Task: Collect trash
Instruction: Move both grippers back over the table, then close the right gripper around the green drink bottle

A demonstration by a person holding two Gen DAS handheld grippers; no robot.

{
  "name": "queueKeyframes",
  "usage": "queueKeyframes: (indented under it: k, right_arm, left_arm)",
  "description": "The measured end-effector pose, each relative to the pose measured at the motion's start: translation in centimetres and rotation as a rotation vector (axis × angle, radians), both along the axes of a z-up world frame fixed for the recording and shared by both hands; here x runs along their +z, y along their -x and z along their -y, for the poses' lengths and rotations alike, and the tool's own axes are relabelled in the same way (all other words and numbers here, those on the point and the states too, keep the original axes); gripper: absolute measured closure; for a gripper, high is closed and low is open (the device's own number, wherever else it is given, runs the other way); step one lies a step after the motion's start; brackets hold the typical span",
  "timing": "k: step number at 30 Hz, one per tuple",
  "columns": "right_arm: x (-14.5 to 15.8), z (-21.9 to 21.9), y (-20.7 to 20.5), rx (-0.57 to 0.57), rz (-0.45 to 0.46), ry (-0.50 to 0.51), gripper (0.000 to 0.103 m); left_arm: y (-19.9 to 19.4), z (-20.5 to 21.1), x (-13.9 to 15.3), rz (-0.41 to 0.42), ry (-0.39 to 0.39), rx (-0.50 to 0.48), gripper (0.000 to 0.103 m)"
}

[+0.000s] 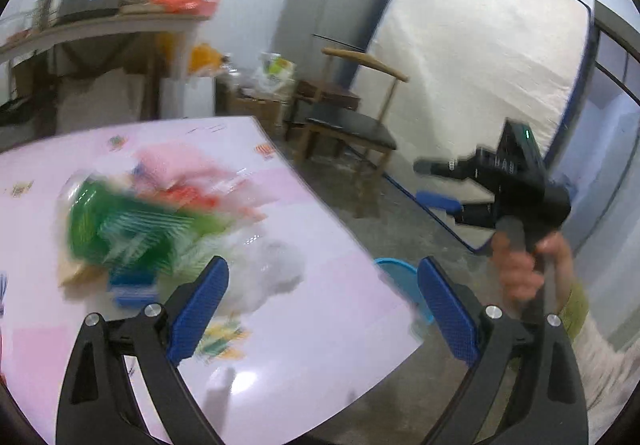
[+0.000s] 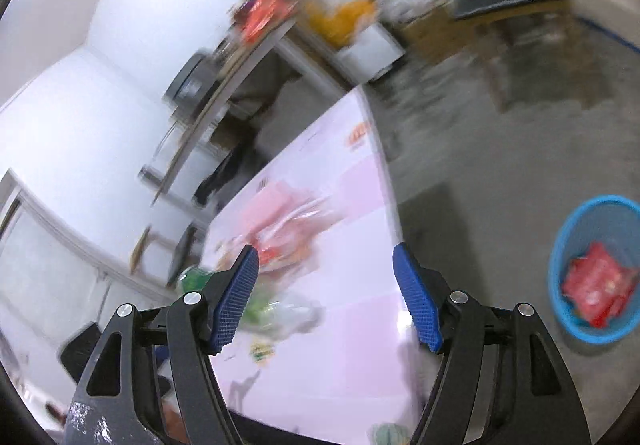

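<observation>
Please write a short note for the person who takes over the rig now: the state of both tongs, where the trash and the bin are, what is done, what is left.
Left tongs: open, nothing held, above the pink table.
Right tongs: open, nothing held, near the table edge.
Blue bin: on the floor beside the table.
Done: a red packet lies in the bin.
Left: the pile of wrappers and bags on the table, too blurred to count.

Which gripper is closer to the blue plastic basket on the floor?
Probably the right. The right gripper hangs open by the table's edge, with the blue plastic basket just beside it. The left gripper sits over the pink table, which hides most of the basket.
</observation>
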State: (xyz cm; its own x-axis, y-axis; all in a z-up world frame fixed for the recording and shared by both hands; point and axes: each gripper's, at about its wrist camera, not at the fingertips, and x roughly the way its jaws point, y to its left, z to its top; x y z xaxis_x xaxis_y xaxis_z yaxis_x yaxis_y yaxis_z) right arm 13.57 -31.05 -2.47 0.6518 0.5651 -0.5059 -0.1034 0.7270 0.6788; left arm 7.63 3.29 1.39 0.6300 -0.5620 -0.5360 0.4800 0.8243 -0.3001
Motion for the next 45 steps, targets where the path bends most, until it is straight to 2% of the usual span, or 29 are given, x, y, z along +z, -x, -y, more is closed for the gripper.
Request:
queueKeyframes:
  k: [4,8,11,21,24,30,36,41,45]
  right_arm:
    - [-1.1,-5.2,-3.6,0.162,-0.074,-0.04,0.036]
    - [-2.0,-8.9,-6.2,0.243,-0.143,-0.038,0.036]
    - [-2.9,-11.1,-7.6,0.289,-0.197,-0.043,0.036]
    - [-4.0,-14.0,-8.6,0.426,-0.286,-0.02,0.035]
    - [-3.9,-14.8,-8.5,0.447,-0.301,-0.002,0.035]
    - [-3.8,-16.0,-7.4,0.504,-0.319,-0.02,0.035]
    - [-4.0,-16.3,-5.7,0.547,-0.351,-0.081,0.036]
    - [-4.3,-17.1,-4.9,0.562,-0.38,-0.199,0.036]
    - [-5.1,-17.1,-4.6,0.578,-0.409,-0.31,0.037]
  left_arm:
    - [0.3,-2.3,-2.5,-0.015,0.021,0.078,0.01]
    - [-0.4,-2.9,-3.5,-0.003,0.056,0.141,0.015]
    - [-1.2,-3.0,-4.4,-0.033,0.076,0.165,0.018]
    - [-3.3,-3.1,-5.3,-0.08,0.104,0.184,0.018]
    - [-3.8,-3.6,-5.9,-0.12,0.14,0.186,0.018]
    - [-4.1,-4.6,-6.0,-0.141,0.187,0.178,0.018]
    - [-3.1,-6.6,-6.2,-0.162,0.245,0.15,0.018]
    - [-2.0,-8.6,-6.4,-0.186,0.282,0.108,0.018]
    - [-1.7,-9.7,-6.5,-0.21,0.29,0.116,0.018]
